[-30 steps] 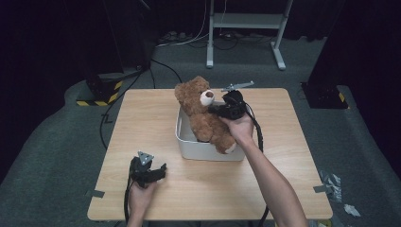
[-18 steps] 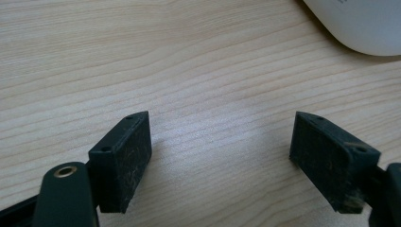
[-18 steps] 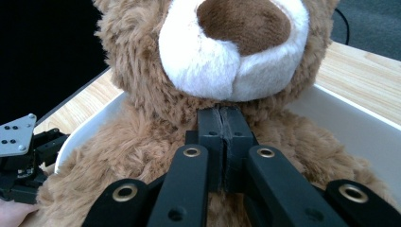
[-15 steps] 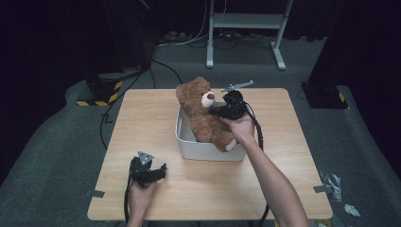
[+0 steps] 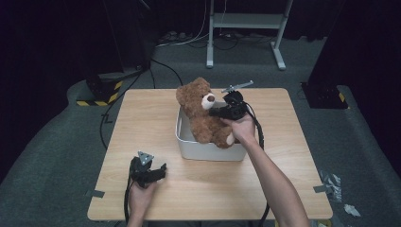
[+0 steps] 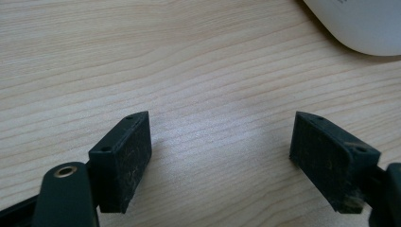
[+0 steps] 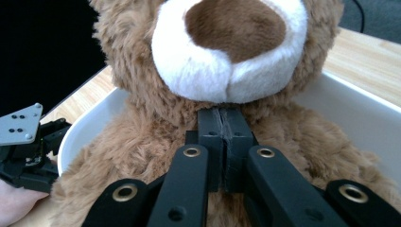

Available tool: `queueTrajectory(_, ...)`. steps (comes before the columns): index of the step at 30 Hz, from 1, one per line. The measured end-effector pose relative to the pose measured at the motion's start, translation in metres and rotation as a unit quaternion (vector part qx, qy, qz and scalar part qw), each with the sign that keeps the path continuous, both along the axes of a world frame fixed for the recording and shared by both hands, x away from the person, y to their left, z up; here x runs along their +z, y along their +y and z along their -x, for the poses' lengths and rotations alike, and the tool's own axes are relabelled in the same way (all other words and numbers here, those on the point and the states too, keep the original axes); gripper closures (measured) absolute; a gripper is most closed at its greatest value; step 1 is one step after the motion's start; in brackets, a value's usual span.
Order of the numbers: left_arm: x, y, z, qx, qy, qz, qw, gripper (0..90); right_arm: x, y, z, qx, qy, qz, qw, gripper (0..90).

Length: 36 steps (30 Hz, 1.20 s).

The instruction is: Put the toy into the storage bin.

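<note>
A brown teddy bear [image 5: 203,120] with a white muzzle sits upright in a white bin [image 5: 208,151] at the middle of the wooden table. My right gripper [image 5: 215,112] is at the bear's chest, just under the muzzle [image 7: 227,47]. Its jaws are pressed together in the fur [image 7: 224,127], shut on the bear. My left gripper [image 5: 161,170] rests low over the table's front left. It stands open with bare wood between its pads [image 6: 220,151]. A corner of the bin [image 6: 359,23] lies ahead of it.
The table [image 5: 283,184] is bare wood around the bin. Dark carpet, cables and a metal stand base [image 5: 246,28] lie beyond the far edge. The left gripper [image 7: 28,146] with its grey plate appears at the left of the right gripper view.
The right gripper and the bear have shifted only very slightly over the bin. The left gripper has stayed where it was.
</note>
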<state>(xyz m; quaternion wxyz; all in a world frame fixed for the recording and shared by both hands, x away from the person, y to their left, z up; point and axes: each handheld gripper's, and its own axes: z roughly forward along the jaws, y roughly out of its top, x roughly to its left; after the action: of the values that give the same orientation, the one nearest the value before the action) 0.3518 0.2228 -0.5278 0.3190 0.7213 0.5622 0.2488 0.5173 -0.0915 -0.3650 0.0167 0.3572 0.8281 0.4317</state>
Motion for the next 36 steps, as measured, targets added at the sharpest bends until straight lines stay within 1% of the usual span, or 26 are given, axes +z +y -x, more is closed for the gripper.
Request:
queueTrajectory(3,0.0,0.0,0.0,0.001,-0.002,0.002,1.0,21.5,-0.002,0.0,0.0,0.003,0.002,0.008,1.0,88.6)
queueTrajectory(8,0.0,0.0,0.0,0.0,-0.001,0.0,1.0,21.5,-0.013,0.0,0.0,0.005,0.009,0.027,0.9996,89.0)
queueTrajectory(10,0.0,0.0,0.0,-0.001,0.001,0.0,1.0,21.5,-0.014,-0.002,0.001,0.001,0.012,0.02,0.9997,89.1)
queueTrajectory(13,0.0,0.0,0.0,0.001,0.0,0.0,1.0,21.5,-0.011,-0.005,0.003,0.005,0.007,0.026,0.9996,89.5)
queueTrajectory(16,0.0,0.0,0.0,0.0,0.0,0.0,1.0,21.5,-0.01,-0.009,0.003,0.004,0.011,0.024,0.9996,89.5)
queueTrajectory(17,0.0,0.0,0.0,0.0,0.0,0.0,1.0,21.5,-0.01,-0.01,0.004,-0.002,0.013,0.024,0.9996,89.4)
queueTrajectory(18,0.0,0.0,0.0,-0.001,0.0,0.0,1.0,21.5,-0.01,-0.011,0.004,-0.002,0.009,0.023,0.9997,89.3)
queueTrajectory(20,0.0,0.0,0.0,0.0,0.0,0.001,1.0,21.5,-0.009,-0.013,0.005,-0.003,0.009,0.019,0.9998,88.3)
queueTrajectory(21,0.0,0.0,0.0,-0.001,0.0,0.0,1.0,21.5,-0.008,-0.013,0.006,-0.008,0.006,0.014,0.9999,85.8)
queueTrajectory(22,0.0,0.0,0.0,0.0,0.0,0.0,1.0,21.5,-0.006,-0.014,0.006,-0.009,0.006,0.008,0.9999,80.9)
queueTrajectory(23,0.0,0.0,0.0,0.0,0.0,0.0,1.0,21.5,-0.005,-0.015,0.006,-0.01,0.006,0.003,0.9999,73.1)
queueTrajectory(26,0.0,0.0,0.0,0.002,-0.001,0.001,1.0,21.5,-0.006,-0.017,0.005,-0.023,0.008,0.003,0.9997,59.3)
queueTrajectory(27,0.0,0.0,0.0,0.001,-0.002,0.002,1.0,21.5,-0.006,-0.019,0.005,-0.026,0.012,0.001,0.9996,56.2)
queueTrajectory(29,0.0,0.0,0.0,0.002,-0.001,0.001,1.0,21.5,-0.006,-0.02,0.005,-0.032,0.01,-0.003,0.9994,51.4)
queueTrajectory(30,0.0,0.0,0.0,0.002,-0.001,0.002,1.0,21.5,-0.006,-0.022,0.005,-0.036,0.005,-0.001,0.9994,49.8)
queueTrajectory(31,0.0,0.0,0.0,0.002,-0.001,0.002,1.0,21.5,-0.006,-0.022,0.006,-0.039,0.004,-0.003,0.9992,49.3)
queueTrajectory(32,0.0,0.0,0.0,0.002,-0.001,0.001,1.0,21.5,-0.005,-0.024,0.007,-0.038,-0.001,-0.002,0.9993,48.7)
queueTrajectory(34,0.0,0.0,0.0,0.002,-0.001,0.001,1.0,21.5,-0.005,-0.027,0.008,-0.045,-0.006,-0.009,0.9989,48.3)
queueTrajectory(36,0.0,0.0,0.0,0.001,-0.001,0.001,1.0,21.5,-0.005,-0.031,0.009,-0.047,-0.009,-0.012,0.9988,47.8)
